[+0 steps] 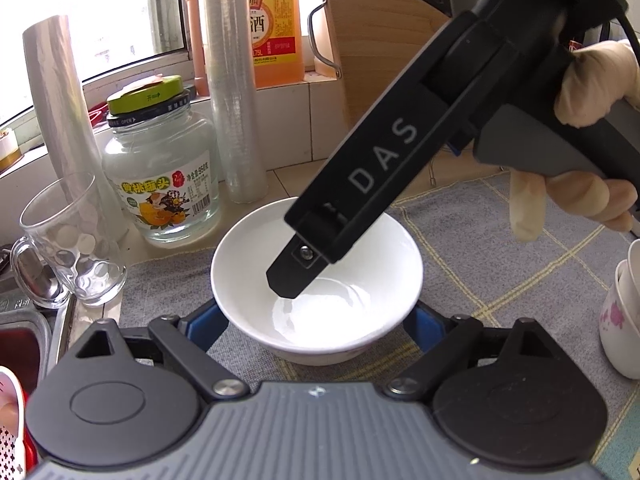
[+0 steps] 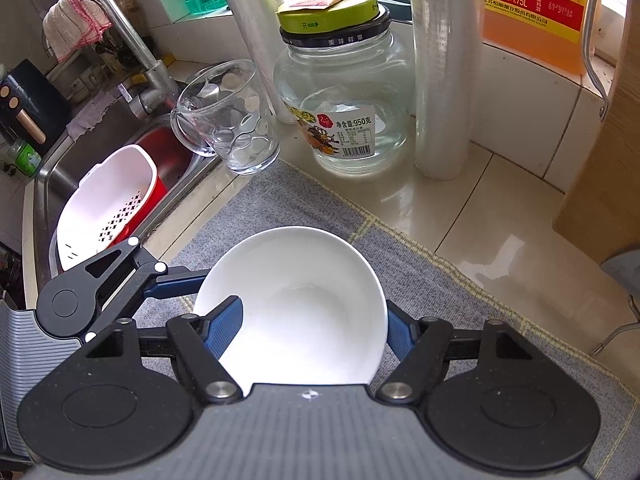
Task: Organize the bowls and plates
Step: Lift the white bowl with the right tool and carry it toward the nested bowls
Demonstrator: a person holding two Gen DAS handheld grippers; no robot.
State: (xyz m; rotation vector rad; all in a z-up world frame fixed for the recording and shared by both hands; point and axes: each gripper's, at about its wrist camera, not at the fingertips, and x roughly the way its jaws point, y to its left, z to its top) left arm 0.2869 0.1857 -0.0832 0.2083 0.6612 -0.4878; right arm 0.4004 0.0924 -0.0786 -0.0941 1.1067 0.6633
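A white bowl [image 2: 296,308] sits upright on a grey checked cloth [image 2: 432,280] that covers the worktop [image 2: 500,200], just beside the sink [image 2: 60,168]. Two hand-held grippers meet at this bowl.

The right hand-held gripper [image 2: 314,328] has closed on the bowl's near wall: in its own view one blue finger [image 2: 226,320] lies inside the bowl against the wall, and the other blue finger sits outside, on the right. The jaws are as far closed as the bowl wall allows, so this reads as a pinch across the rim, probably to lift the bowl.

In the left wrist view, that same gripper slants down from the upper right, its black finger tip reaching into the bowl near the bottom. A gloved hand [image 1: 588,84] wraps its handle, fingers curled underneath.

The left hand-held gripper [image 1: 316,328] points downward at the bowl from the near side. Its jaws stand wide, with a blue finger [image 1: 208,324] on each side of the bowl's outer wall. Whether the pads press the bowl cannot be told; it looks like a steadying straddle rather than a firm grip.

Behind the bowl stand a glass mug [image 2: 228,116], a glass jar [image 2: 344,112] with a green lid, and two tall rolls of clear film. A stack of floral cups [image 1: 622,312] sits at the right edge of the left view, a likely place for stacking.
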